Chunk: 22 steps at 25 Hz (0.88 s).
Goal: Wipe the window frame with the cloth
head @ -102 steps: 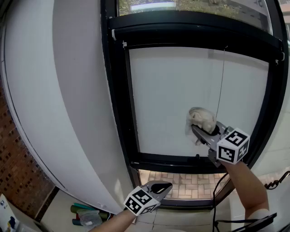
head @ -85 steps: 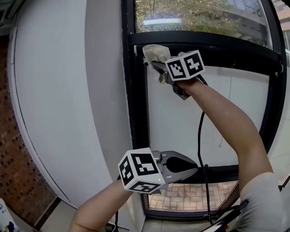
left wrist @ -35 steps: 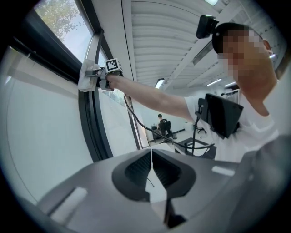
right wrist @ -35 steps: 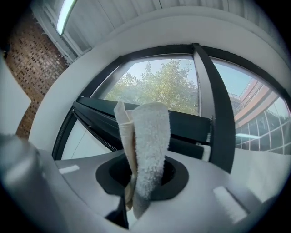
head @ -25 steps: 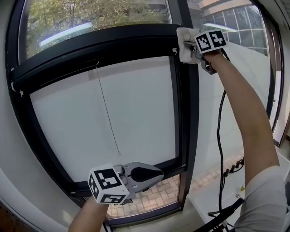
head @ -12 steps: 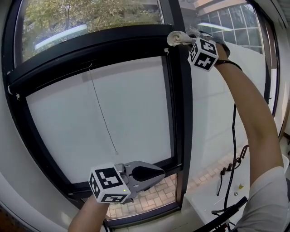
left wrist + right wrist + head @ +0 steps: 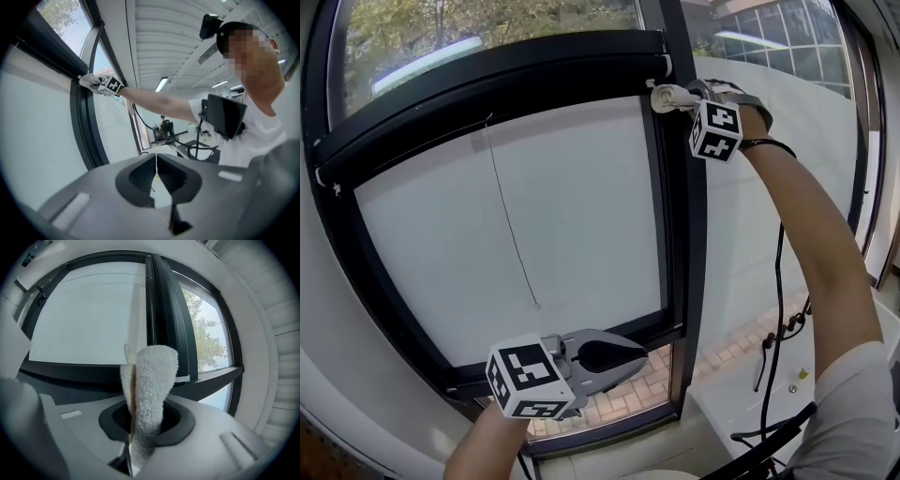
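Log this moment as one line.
right gripper: shut on cloth | cloth: at window frame upright, top | left gripper: shut, empty, low

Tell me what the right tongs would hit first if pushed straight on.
The right tongs grip a white terry cloth, whose tip would meet the black vertical window frame post first; it looks close, but depth is unclear.

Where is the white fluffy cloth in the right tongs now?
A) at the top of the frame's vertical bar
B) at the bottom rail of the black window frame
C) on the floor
A: the head view shows the white fluffy cloth, clamped in the right tongs, high up on the black vertical frame bar.
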Each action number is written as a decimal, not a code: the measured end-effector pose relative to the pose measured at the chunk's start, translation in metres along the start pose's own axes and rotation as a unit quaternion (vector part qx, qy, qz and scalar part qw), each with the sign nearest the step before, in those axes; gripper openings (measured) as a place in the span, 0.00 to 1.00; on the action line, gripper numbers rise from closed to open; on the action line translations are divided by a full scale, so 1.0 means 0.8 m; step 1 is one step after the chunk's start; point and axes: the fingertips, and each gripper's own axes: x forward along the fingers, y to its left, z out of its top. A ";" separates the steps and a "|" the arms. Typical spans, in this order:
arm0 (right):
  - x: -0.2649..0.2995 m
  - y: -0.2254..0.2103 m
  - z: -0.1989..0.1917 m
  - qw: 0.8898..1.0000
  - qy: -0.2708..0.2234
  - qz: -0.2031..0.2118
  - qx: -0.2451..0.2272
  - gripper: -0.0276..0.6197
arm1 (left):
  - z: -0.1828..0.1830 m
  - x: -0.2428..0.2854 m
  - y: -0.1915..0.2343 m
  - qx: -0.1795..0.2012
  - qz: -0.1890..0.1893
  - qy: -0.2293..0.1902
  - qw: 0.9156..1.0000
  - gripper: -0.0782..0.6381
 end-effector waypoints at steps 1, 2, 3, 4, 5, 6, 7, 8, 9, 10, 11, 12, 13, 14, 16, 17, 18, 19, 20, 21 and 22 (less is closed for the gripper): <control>0.000 0.009 -0.001 1.000 0.000 0.003 -0.002 0.15 | -0.001 0.000 -0.001 -0.001 -0.001 -0.001 1.000 0.14; -0.001 0.017 -0.002 1.000 0.000 0.006 -0.005 0.15 | -0.001 -0.001 -0.001 -0.002 -0.002 -0.001 1.000 0.14; -0.002 0.026 -0.004 1.000 0.000 0.008 -0.006 0.15 | -0.002 -0.001 -0.002 -0.002 -0.003 -0.002 1.000 0.14; -0.003 0.035 -0.005 1.000 0.000 0.011 -0.005 0.15 | -0.002 -0.002 -0.002 -0.003 -0.003 -0.002 1.000 0.14; -0.004 0.044 -0.006 1.000 0.000 0.013 -0.002 0.15 | -0.002 -0.002 -0.003 -0.003 -0.004 -0.003 1.000 0.14; -0.006 0.053 -0.007 1.000 0.000 0.016 0.000 0.15 | -0.002 -0.003 -0.003 -0.003 -0.004 -0.003 1.000 0.14; -0.007 0.061 -0.010 1.000 0.001 0.018 0.004 0.15 | -0.002 -0.003 -0.004 -0.003 -0.004 -0.004 1.000 0.14; -0.009 0.069 -0.012 1.000 0.002 0.020 0.008 0.15 | -0.003 -0.003 -0.004 -0.003 -0.005 -0.005 1.000 0.14; -0.011 0.076 -0.015 1.000 0.004 0.022 0.011 0.15 | -0.004 -0.003 -0.005 -0.004 -0.006 -0.006 1.000 0.14; -0.013 0.084 -0.017 1.000 0.006 0.023 0.013 0.15 | -0.004 -0.004 -0.005 -0.005 -0.007 -0.005 1.000 0.14; -0.014 0.092 -0.019 1.000 0.007 0.024 0.014 0.15 | -0.005 -0.005 -0.006 -0.006 -0.007 -0.005 1.000 0.14; -0.016 0.101 -0.020 1.000 0.008 0.026 0.014 0.15 | -0.005 -0.006 -0.006 -0.007 -0.008 -0.003 1.000 0.14; -0.018 0.110 -0.021 0.999 0.009 0.029 0.014 0.15 | -0.006 -0.006 -0.007 -0.008 -0.008 -0.002 1.000 0.14; -0.019 0.119 -0.021 0.999 0.009 0.031 0.015 0.15 | -0.007 -0.007 -0.008 -0.009 -0.010 -0.002 1.000 0.14; -0.023 0.138 -0.022 0.999 0.011 0.035 0.016 0.15 | -0.009 -0.009 -0.010 -0.012 -0.011 0.000 1.000 0.14; -0.026 0.148 -0.023 0.999 0.012 0.037 0.017 0.15 | -0.010 -0.010 -0.011 -0.013 -0.011 0.002 1.000 0.14; -0.028 0.159 -0.024 0.999 0.014 0.039 0.018 0.15 | -0.012 -0.011 -0.012 -0.014 -0.010 0.005 1.000 0.14; -0.031 0.169 -0.024 0.999 0.015 0.041 0.020 0.15 | -0.013 -0.012 -0.012 -0.014 -0.010 0.006 1.000 0.14; -0.033 0.179 -0.024 0.999 0.016 0.043 0.021 0.15 | -0.015 -0.014 -0.013 -0.015 -0.009 0.006 1.000 0.14; -0.036 0.190 -0.024 0.999 0.017 0.046 0.021 0.15 | -0.015 -0.016 -0.012 -0.017 -0.008 0.006 1.000 0.14; -0.038 0.202 -0.024 0.998 0.018 0.049 0.022 0.15 | -0.014 -0.019 -0.012 -0.018 -0.006 0.005 1.000 0.14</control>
